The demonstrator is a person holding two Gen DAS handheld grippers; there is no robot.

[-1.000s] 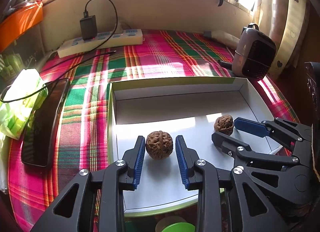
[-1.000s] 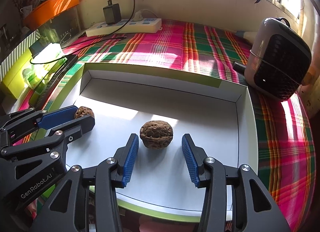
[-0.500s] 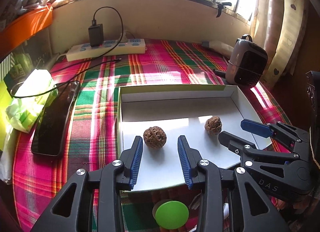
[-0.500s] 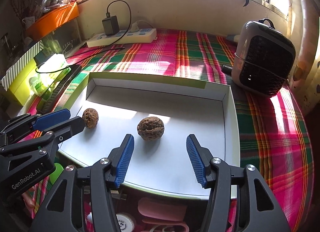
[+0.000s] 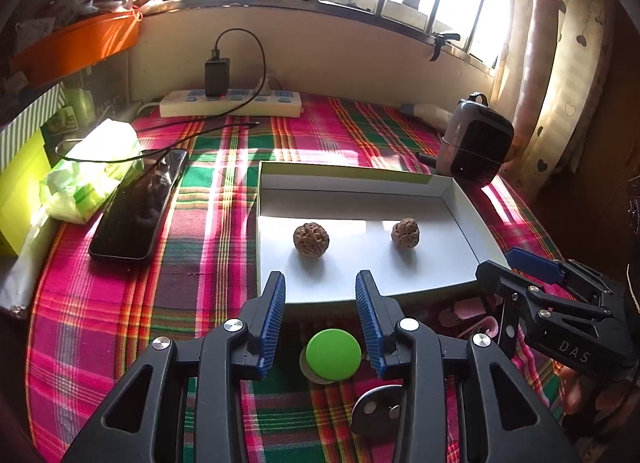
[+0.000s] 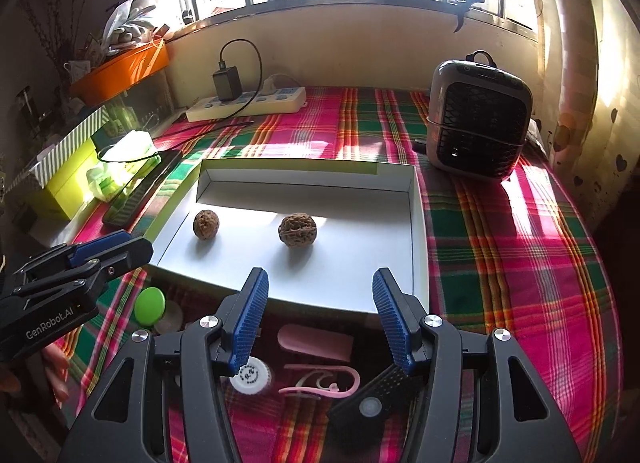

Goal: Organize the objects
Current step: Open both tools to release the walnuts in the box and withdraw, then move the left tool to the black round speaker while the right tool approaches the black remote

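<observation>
Two walnuts lie apart in a shallow white box (image 5: 460, 215) on the plaid cloth: one walnut (image 5: 311, 240) on the left, also in the right wrist view (image 6: 206, 224), and a second walnut (image 5: 405, 233), also in the right wrist view (image 6: 297, 230). My left gripper (image 5: 320, 291) is open and empty, held above the box's near edge. My right gripper (image 6: 318, 289) is open and empty, also back from the box. Each gripper shows in the other's view, the right (image 5: 508, 263) and the left (image 6: 124, 245).
In front of the box lie a green round lid (image 5: 333, 354), a metal disc (image 5: 376, 411), a white cap (image 6: 251, 376), pink items (image 6: 316, 343) and a small black remote (image 6: 376, 395). A phone (image 5: 140, 207), tissue pack (image 5: 94, 167), power strip (image 5: 230, 107) and heater (image 6: 478, 119) surround the box.
Both grippers have pulled back and up from the walnuts, which stay in the box. The right gripper's fingers have spread wider. Items in front of the box have come into view.
</observation>
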